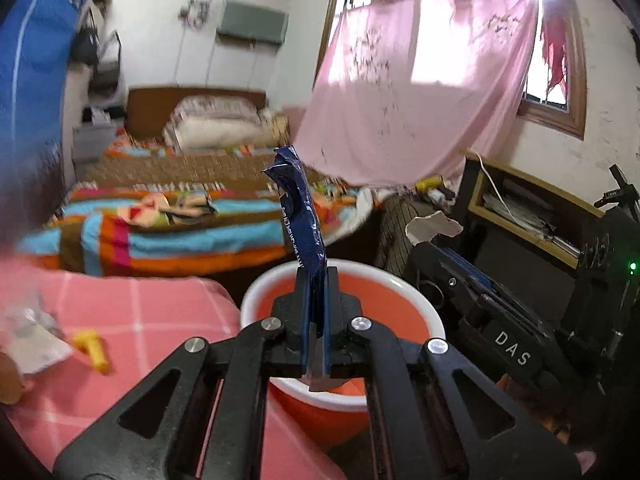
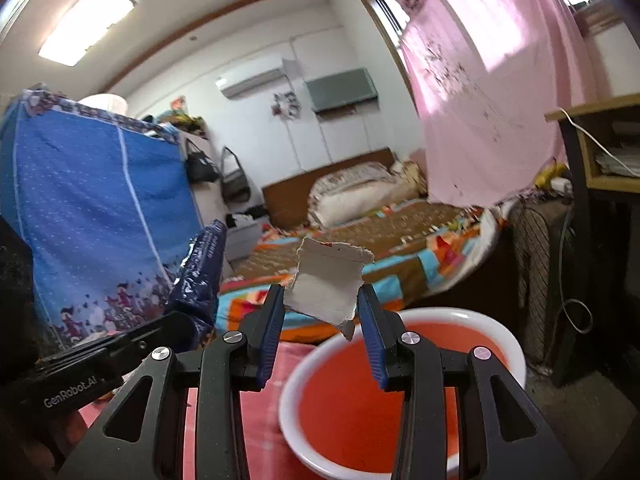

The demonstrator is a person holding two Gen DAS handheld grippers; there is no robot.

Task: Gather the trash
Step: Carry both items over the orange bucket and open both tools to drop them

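**Orange basin sits under two loaded claws**

Orange inside and white at the rim, the basin (image 1: 404, 292) stands on the floor just beside the bench (image 1: 132, 320), which is covered in a pink checked cloth. Everything below is placed against that basin.

Left claw (image 1: 316, 280) is nearly closed, its jaws pinching the lower end of a dark blue wrapper (image 1: 300, 208). The wrapper stands upright out of the jaws, crumpled at its top, and hangs directly over the near side of the basin.

Right claw (image 2: 323, 312) is held at a narrow-to-middling gap, its blue pads pressing on both side edges of a torn scrap of white cardboard (image 2: 328, 280). The scrap has ragged edges and its lowest corner dips toward the basin's far-left rim (image 2: 320, 356). In the left wrist view this claw reaches in from the right of the basin, the scrap sticking up at its tip (image 1: 432, 226).

In the right wrist view, the blue wrapper (image 2: 200, 272) rises to the left of the basin.

Left of the basin, on the bench cloth, lie a small yellow piece (image 1: 92, 348) and some pale crumpled paper (image 1: 32, 340); the picture is too blurred there to tell more.

Behind the basin runs a bed (image 1: 180, 216) with a striped, many-coloured blanket, and a pink sheet (image 1: 420, 88) hangs over the window above it.
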